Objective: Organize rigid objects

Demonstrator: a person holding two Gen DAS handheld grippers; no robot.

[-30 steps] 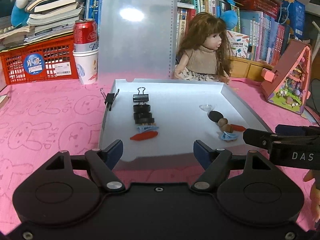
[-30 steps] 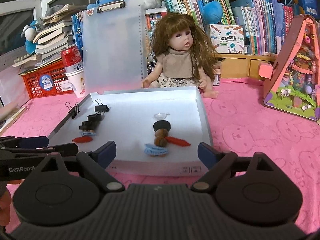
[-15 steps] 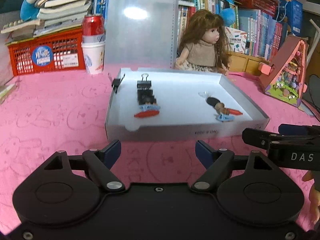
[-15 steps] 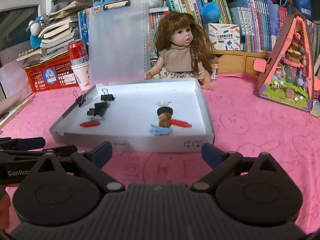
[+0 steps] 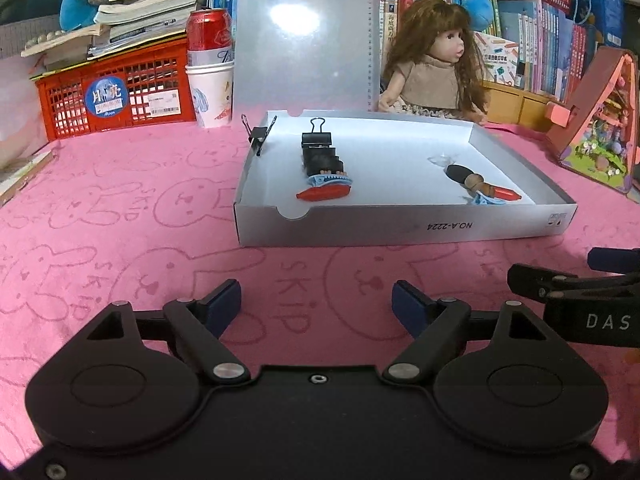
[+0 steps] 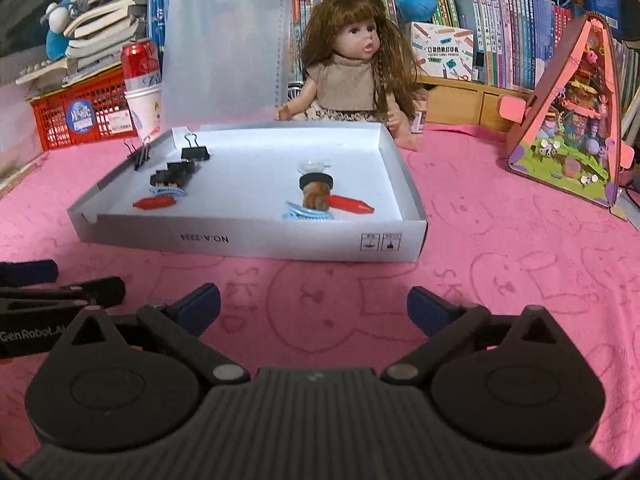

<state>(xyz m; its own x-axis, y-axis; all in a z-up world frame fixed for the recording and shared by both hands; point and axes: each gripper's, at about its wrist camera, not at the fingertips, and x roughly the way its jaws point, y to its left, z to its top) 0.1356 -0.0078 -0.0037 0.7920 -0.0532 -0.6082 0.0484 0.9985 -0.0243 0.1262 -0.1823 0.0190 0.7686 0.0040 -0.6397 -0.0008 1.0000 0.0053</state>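
A shallow white box (image 5: 400, 228) lies on the pink cloth ahead of both grippers. Along its left side runs a row with a black binder clip (image 5: 317, 138), more dark clips, a blue hair clip (image 5: 328, 180) and a red clip (image 5: 322, 193). On the right sit a black and brown piece (image 6: 316, 188), a red clip (image 6: 350, 204) and a blue clip (image 6: 306, 214). Another binder clip (image 5: 258, 136) grips the left wall. My left gripper (image 5: 316, 300) and right gripper (image 6: 314, 302) hover side by side over bare cloth short of the box. The jaws of both are opening with nothing between them.
A doll (image 6: 352, 76) sits behind the box beside an upright translucent clipboard (image 5: 304, 36). A red can on a paper cup (image 5: 210, 76) and a red crate (image 5: 112, 92) stand at the back left. A pink toy house (image 6: 572, 120) stands at the right, with bookshelves behind.
Both grippers have drawn back from the box and sunk toward the cloth, so the box now lies farther ahead. Both pairs of jaws have spread a little wider.
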